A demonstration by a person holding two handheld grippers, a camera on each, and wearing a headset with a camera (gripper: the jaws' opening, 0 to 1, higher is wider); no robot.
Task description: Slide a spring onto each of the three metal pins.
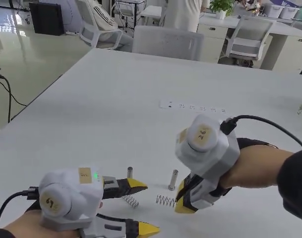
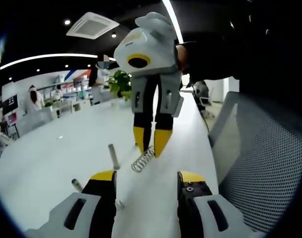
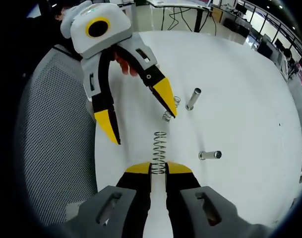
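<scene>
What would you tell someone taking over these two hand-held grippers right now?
Left gripper: open, holding nothing, close to the loose spring.
Right gripper: shut on one end of the held spring.
The left pin and right pin stand upright on the table, both bare.
Done: no spring is on a pin yet.
Left: slide the held spring onto a pin, likely the right pin, then do the rest.

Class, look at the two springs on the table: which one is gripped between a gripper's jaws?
The spring whose end sits clamped in the right gripper. The other spring lies loose on the table by the open left gripper.
</scene>
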